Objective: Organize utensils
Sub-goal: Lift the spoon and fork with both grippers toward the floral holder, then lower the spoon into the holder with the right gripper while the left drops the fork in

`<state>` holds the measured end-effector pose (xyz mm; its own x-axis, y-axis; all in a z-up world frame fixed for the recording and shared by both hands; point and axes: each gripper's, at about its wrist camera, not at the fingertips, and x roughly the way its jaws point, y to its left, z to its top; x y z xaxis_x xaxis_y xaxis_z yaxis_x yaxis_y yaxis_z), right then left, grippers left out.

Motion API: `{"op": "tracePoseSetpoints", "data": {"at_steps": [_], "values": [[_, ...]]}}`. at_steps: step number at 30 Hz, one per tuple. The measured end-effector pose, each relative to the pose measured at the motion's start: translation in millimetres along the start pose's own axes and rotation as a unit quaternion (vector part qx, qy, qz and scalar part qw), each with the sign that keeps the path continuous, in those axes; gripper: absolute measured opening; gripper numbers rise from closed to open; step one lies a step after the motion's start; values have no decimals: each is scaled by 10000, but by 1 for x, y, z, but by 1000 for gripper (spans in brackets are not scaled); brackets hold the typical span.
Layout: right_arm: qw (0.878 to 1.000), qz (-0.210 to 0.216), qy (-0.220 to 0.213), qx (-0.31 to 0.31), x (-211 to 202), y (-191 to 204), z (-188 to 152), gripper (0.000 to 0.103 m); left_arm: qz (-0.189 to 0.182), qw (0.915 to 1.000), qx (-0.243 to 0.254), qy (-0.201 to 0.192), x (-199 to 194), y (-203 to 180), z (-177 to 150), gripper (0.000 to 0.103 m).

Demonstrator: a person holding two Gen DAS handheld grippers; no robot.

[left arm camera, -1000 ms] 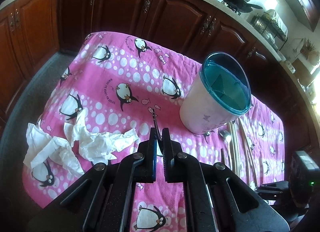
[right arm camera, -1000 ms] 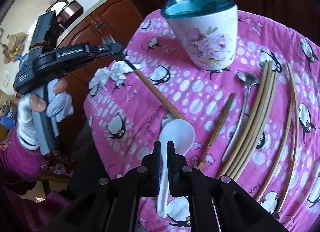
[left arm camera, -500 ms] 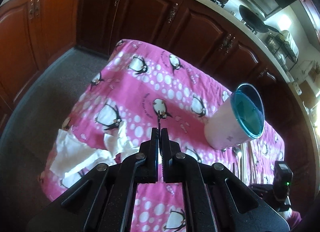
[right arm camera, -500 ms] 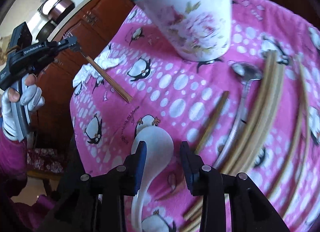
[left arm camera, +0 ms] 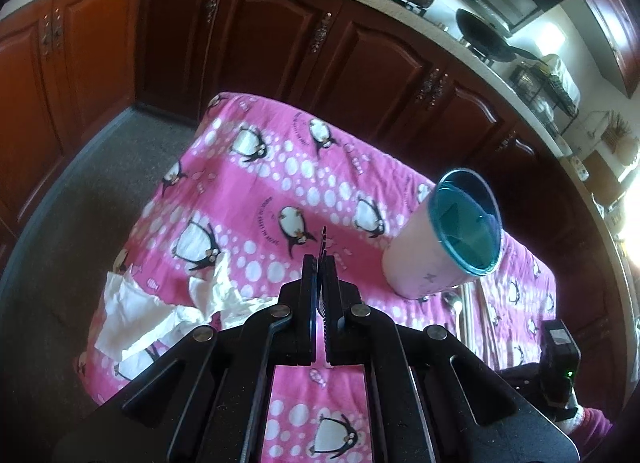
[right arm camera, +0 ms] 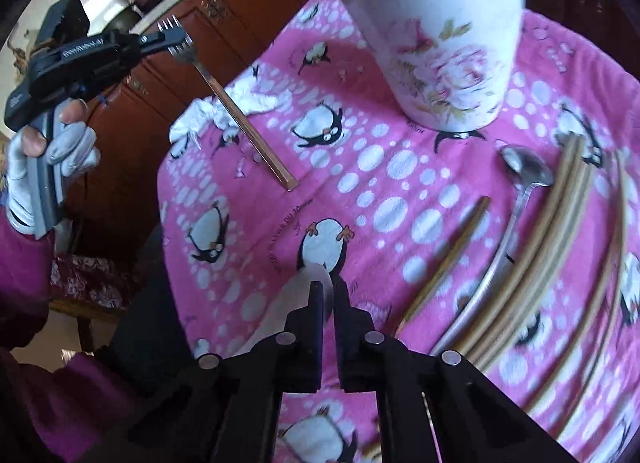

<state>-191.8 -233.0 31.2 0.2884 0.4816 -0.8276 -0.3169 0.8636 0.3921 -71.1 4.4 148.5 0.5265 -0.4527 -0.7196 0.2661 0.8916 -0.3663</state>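
My left gripper (left arm camera: pixel 319 263) (right arm camera: pixel 168 37) is shut on a fork (right arm camera: pixel 224 99) near its tines. The fork hangs in the air, its copper handle slanting down over the pink penguin cloth (right arm camera: pixel 360 167). In the left wrist view the fork (left arm camera: pixel 322 243) shows edge-on between the jaws. My right gripper (right arm camera: pixel 327 289) is low over the cloth, its jaws closing with the pads pressed on a blurred white spoon (right arm camera: pixel 280 303). A floral cup with a teal rim (right arm camera: pixel 448 75) (left arm camera: pixel 440 259) stands upright behind it.
A metal spoon (right arm camera: pixel 524 167), a brown stick (right arm camera: pixel 452 251) and several bamboo chopsticks (right arm camera: pixel 560 231) lie right of my right gripper. Crumpled white tissue (left arm camera: pixel 160 315) (right arm camera: pixel 240 103) sits at the cloth's left edge. Dark wooden cabinets (left arm camera: pixel 280 43) surround the table.
The left gripper rose and drew back, lifting the fork off the cloth. The right gripper opened over the white spoon, dropped a little and shut on it.
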Motion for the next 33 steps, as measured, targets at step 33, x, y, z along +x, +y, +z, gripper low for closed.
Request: {"op": "tracePoseSetpoints", "data": {"at_steps": [33], "values": [[9337,-1980,-2974,212,-192,1,138,2,-14,9837,1078,-1437,-60,-118,108,1]]}}
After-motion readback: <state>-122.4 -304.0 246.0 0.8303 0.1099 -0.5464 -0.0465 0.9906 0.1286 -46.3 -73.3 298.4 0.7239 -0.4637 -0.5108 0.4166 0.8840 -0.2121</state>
